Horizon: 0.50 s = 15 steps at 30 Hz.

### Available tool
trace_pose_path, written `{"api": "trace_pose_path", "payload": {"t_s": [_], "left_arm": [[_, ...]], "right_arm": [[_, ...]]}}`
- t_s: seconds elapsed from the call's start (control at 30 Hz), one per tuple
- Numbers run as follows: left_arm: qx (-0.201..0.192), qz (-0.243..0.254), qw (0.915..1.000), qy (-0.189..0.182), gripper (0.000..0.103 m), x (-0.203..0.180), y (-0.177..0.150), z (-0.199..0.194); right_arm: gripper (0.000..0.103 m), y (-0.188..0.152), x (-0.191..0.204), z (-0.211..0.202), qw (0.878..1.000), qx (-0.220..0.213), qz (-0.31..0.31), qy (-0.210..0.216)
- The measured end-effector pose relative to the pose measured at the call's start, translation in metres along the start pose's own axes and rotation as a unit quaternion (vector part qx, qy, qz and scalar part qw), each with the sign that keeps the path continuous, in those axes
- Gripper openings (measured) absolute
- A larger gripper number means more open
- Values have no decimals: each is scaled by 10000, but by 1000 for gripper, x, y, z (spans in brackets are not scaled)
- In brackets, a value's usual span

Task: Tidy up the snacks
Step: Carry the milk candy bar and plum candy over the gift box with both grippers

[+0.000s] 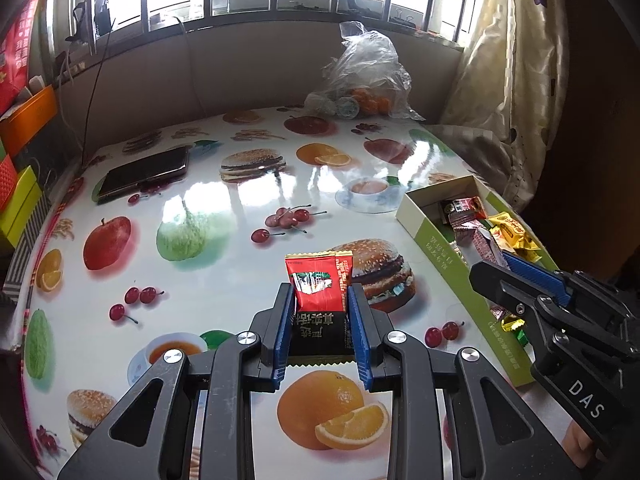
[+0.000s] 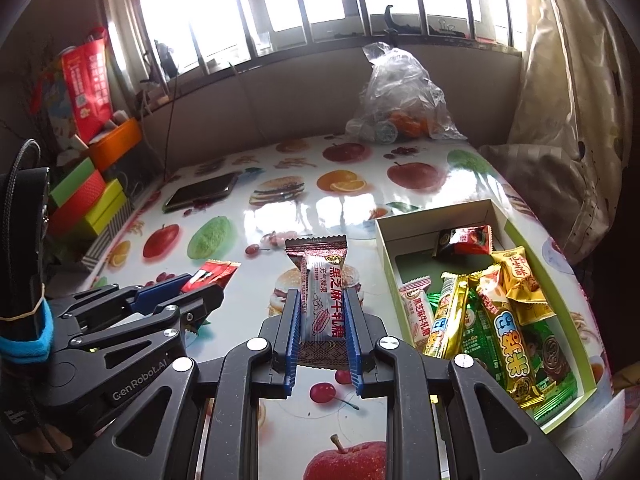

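Left wrist: left tool point(image 1: 320, 300) clamps red packet point(image 1: 319, 286) | right tool point(image 2: 322, 304) clamps nougat bar point(image 2: 322, 300)

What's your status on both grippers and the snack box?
Left gripper shut on red snack packet. Right gripper shut on sesame candy bar. Snack box part-filled, at right. Nothing in the way.

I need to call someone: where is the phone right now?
The phone lies flat at the table's far left in both wrist views, beside the stacked coloured boxes, well away from the snack box.
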<state>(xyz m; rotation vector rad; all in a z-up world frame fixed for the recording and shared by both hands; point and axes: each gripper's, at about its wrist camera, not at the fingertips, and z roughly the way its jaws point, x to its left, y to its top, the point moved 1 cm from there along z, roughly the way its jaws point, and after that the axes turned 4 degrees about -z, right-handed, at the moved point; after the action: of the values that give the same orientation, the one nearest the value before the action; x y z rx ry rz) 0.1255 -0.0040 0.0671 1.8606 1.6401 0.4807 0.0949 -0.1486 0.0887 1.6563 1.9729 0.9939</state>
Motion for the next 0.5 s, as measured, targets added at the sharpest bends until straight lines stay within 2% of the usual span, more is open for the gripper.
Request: {"api": "trace_pose_path", "payload": {"t_s": [0.5], "left_arm": [[-120,167,9997,-140,28,-26,3,-14]], "right_arm": [[20,-4,-16,-25,9997,-144,137,-131]]}}
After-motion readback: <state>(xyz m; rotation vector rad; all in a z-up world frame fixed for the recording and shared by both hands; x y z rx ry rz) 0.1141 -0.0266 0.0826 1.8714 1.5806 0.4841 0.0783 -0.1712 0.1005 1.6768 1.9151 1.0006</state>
